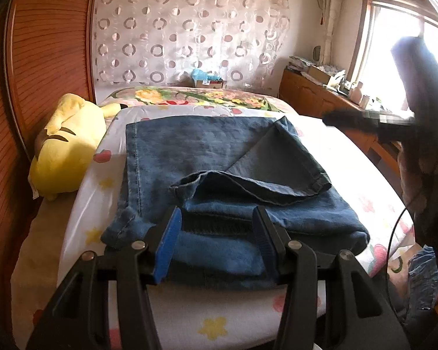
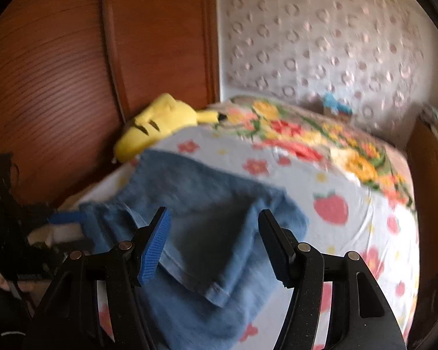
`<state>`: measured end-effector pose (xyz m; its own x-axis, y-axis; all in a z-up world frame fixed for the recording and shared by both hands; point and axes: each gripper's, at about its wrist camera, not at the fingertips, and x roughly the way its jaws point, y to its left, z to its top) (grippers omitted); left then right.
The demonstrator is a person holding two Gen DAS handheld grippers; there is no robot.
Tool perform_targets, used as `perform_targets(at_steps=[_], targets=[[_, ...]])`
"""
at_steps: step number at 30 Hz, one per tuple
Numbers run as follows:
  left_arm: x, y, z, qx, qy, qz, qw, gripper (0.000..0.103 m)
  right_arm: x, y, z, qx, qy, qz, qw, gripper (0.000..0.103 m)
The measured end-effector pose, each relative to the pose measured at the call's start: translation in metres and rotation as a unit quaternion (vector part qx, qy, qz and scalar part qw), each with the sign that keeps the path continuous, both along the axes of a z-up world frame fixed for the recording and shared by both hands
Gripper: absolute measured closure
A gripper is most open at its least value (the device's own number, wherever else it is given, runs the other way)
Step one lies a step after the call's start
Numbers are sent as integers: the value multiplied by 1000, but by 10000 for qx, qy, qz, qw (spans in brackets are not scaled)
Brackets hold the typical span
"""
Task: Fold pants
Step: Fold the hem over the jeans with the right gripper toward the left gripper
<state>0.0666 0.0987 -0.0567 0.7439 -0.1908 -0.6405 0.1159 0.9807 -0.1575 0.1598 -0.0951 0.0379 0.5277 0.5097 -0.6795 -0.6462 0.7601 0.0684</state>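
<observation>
Blue denim pants [image 1: 195,151] lie folded on the flower-print bed sheet [image 1: 350,157], with one leg end turned back as a loose triangular flap [image 1: 277,160]. My left gripper [image 1: 217,230] stands open over the near edge of the pants; denim shows between its blue pads, which do not press on it. In the blurred right wrist view my right gripper [image 2: 216,233] is open just above the pants [image 2: 207,201], with nothing held. In the left wrist view the right gripper [image 1: 333,119] hangs in the air at the far right. The left gripper's blue pad [image 2: 64,218] sits at the pants' left edge.
A yellow plush toy [image 1: 67,145] lies left of the pants against the wooden wall panel [image 1: 43,58]. A floral blanket [image 1: 189,96] covers the far end of the bed. A wooden cabinet [image 1: 312,99] stands at the right under the window. More denim [image 1: 423,277] lies low right.
</observation>
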Motion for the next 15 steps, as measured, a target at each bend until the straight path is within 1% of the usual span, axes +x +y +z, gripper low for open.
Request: perform_targets(at_steps=[3,6,8,11,12,14,15], targets=[[12,2,-1,82,11,0,10000,53,5,-6,-26,-103,318,-92,9994,39],[27,4,-3,195,64,-7,9998,53,11,-8,-46,-100,583,-134,9982,39],[35,6,-5,270,110,-42,9996,53,13,-11,-54,-55,706,-147,9974,39],[47,7,-14,431,315,-116,9985,53,18,-13,-62,-12,886,-130,9960,41],[48,7,-17,468,347,-107,9982,53,18,-13,-64,-20,911,-121,9958,42],[51,8,-24,491,434,-143,9977,53,22,-11,-68,-92,966,-115,9952,51],[52,8,-26,465,445,-161,9978,53,23,-10,-70,-118,992,-96,9950,54]])
